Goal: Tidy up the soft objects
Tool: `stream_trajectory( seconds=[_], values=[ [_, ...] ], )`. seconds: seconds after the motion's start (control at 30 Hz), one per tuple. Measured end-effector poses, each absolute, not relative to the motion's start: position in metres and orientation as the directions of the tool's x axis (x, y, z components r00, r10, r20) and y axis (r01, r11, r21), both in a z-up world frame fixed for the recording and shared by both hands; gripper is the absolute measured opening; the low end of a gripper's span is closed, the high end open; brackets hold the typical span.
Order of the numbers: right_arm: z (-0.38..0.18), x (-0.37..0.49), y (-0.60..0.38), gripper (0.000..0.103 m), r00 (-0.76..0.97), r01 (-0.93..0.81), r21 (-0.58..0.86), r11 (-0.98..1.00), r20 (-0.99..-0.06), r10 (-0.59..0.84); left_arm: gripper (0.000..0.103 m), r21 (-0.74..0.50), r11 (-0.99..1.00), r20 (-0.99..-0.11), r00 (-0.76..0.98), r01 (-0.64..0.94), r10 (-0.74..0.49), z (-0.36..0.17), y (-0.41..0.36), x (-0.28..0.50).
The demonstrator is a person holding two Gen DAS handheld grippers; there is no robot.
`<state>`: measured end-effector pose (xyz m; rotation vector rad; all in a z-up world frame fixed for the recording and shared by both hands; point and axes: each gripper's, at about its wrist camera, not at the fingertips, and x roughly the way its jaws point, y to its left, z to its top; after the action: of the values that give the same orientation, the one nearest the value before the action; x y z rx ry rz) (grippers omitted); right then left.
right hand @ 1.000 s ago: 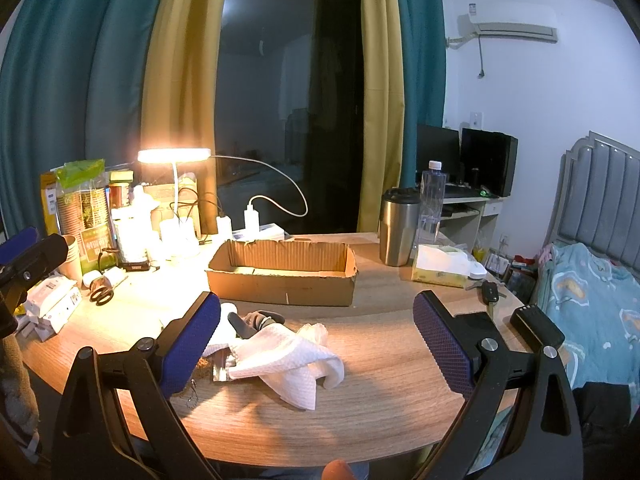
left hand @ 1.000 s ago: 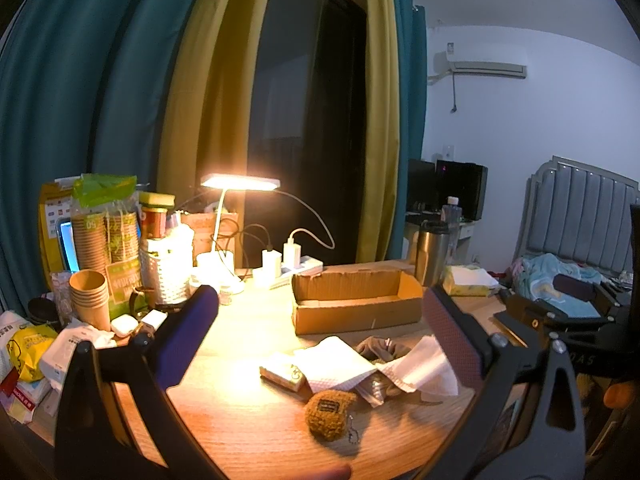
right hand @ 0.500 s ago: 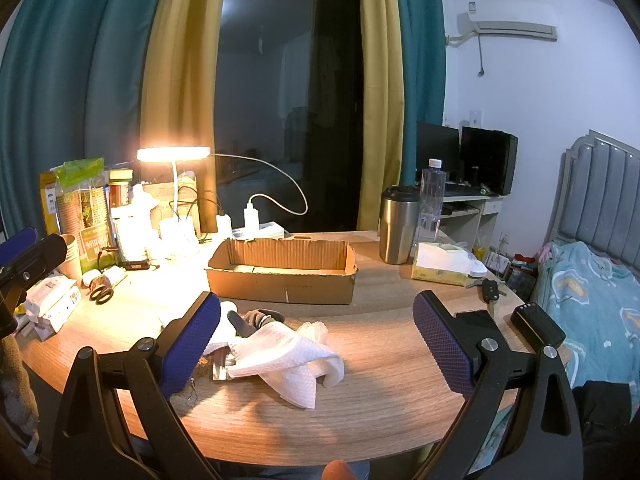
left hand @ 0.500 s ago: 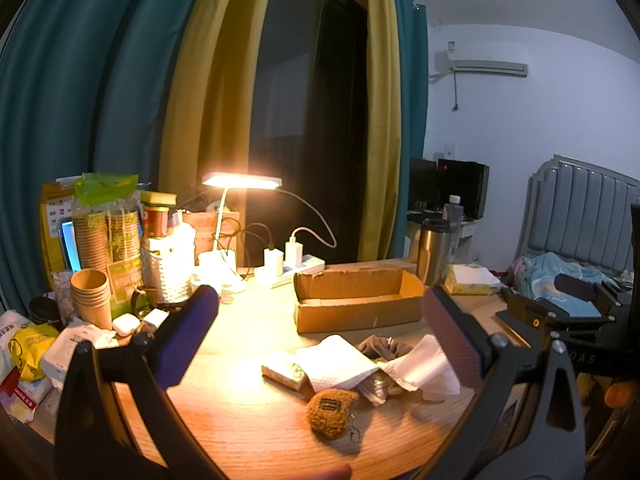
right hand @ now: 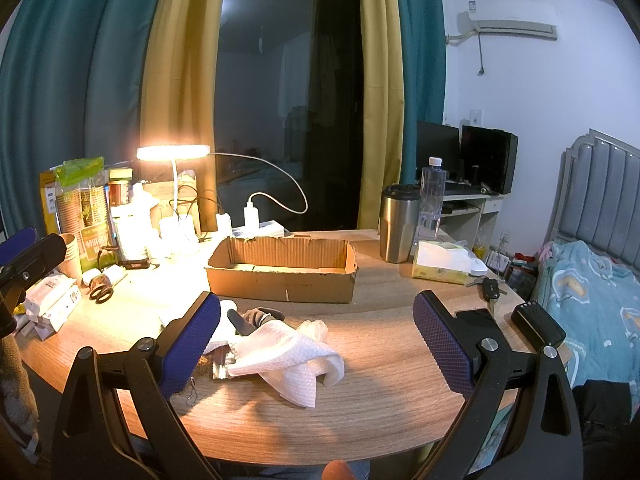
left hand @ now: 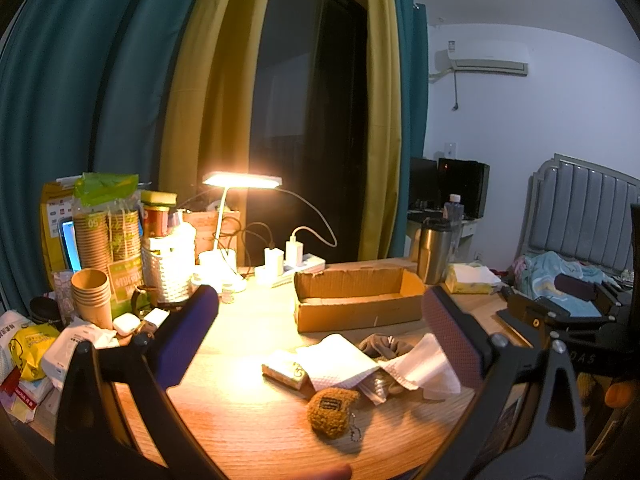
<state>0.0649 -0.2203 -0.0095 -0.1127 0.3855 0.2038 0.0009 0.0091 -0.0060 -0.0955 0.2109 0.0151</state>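
Both of my tools hang above the table (right hand: 400,368) with nothing in them: my left hand-held gripper (left hand: 320,344) and right hand-held gripper (right hand: 316,344) each stand spread wide. One white cloth (right hand: 288,356) lies crumpled over a dark sock (right hand: 260,314), near the open cardboard box (right hand: 284,268). One brown plush pouch (left hand: 331,408) sits just beside the cloth, on the table's near edge.

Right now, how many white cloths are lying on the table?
2. One white cloth lies left of the dark fabric, the other right of it, both in front of the cardboard box. The pile may hide more.
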Motion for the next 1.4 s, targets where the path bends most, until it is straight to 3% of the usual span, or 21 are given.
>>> stream_trajectory(
  seconds=[0.83,1.03,1.4],
  values=[
    [-0.01,0.068,-0.219,0.099,0.905,-0.218,-0.072,0.973,-0.388,0.174,0.103,-0.085,0.996,-0.225,0.974,-0.026,0.006,-0.011,0.011,0.003],
    [-0.03,0.077,-0.229,0.099,0.895,-0.218,-0.068,0.974,-0.411,0.172,0.103,-0.067,0.997,-0.272,0.962,-0.026,0.007,-0.02,0.009,0.022],
    [-0.066,0.123,-0.233,0.099,0.829,-0.211,-0.05,0.976,-0.538,0.152,0.102,-0.065,0.997,-0.457,0.89,-0.05,0.015,-0.066,0.016,0.078]
  ],
)
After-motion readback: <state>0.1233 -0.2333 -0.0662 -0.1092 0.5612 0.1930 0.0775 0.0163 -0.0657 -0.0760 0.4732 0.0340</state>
